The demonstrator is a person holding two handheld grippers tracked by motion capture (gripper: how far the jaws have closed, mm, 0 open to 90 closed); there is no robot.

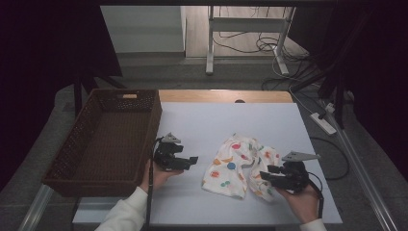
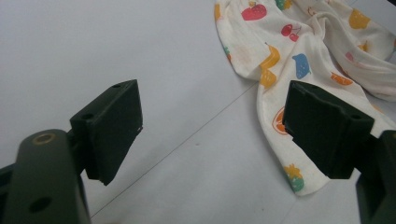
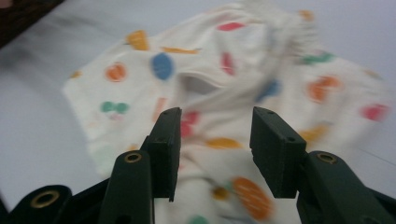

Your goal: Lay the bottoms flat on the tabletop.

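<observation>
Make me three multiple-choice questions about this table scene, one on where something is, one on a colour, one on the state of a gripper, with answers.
1. Where is the wicker basket?
A. left of the cloth
B. right of the cloth
C. on the cloth

2. What is the base colour of the printed cloth?
A. black
B. cream white
C. blue

3. How do the left gripper jaws stand?
A. shut on the cloth
B. shut on nothing
C. open

Answers: 1 A, it sits at the table's left edge. 2 B, pale fabric with bright fruit prints. 3 C, bare table shows between them.

The high view looks forward and down on my table (image 1: 202,120) from above its near edge. Each gripper view rides low along my jaws, close over the cloth (image 2: 299,51) that all three views share.
</observation>
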